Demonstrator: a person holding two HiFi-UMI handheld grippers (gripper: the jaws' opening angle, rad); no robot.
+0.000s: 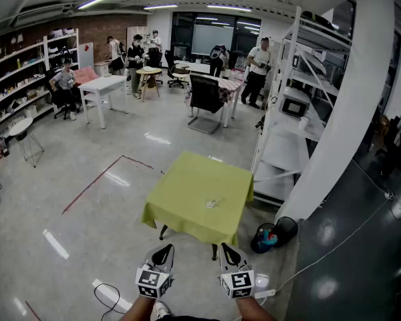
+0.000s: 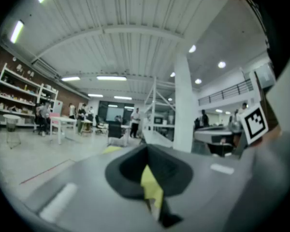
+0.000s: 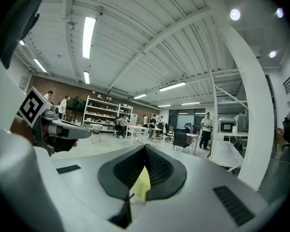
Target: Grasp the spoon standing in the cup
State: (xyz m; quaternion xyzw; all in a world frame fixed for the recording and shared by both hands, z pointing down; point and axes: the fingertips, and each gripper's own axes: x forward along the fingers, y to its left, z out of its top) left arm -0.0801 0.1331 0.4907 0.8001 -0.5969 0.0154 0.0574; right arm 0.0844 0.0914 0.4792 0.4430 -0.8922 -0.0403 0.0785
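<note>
A small pale cup (image 1: pixel 214 203), too small for me to make out a spoon in it, stands on a yellow-green table (image 1: pixel 187 186) some way ahead of me. My left gripper (image 1: pixel 164 251) and right gripper (image 1: pixel 228 251) are held side by side at the bottom of the head view, well short of the table. Both point level toward it. In the left gripper view the jaws meet at their tips (image 2: pixel 147 150) with nothing between them. The right gripper view shows the same, its tips (image 3: pixel 145 149) shut and empty. A sliver of the yellow table (image 3: pixel 141 185) shows below the tips.
A white pillar (image 1: pixel 347 105) and white shelving (image 1: pixel 291 112) stand right of the table. A dark bag (image 1: pixel 274 236) lies on the floor by its right corner. A white cable (image 1: pixel 334 246) and red floor tape (image 1: pixel 100 179) cross the floor. A black chair (image 1: pixel 206 99), tables and several people are at the back.
</note>
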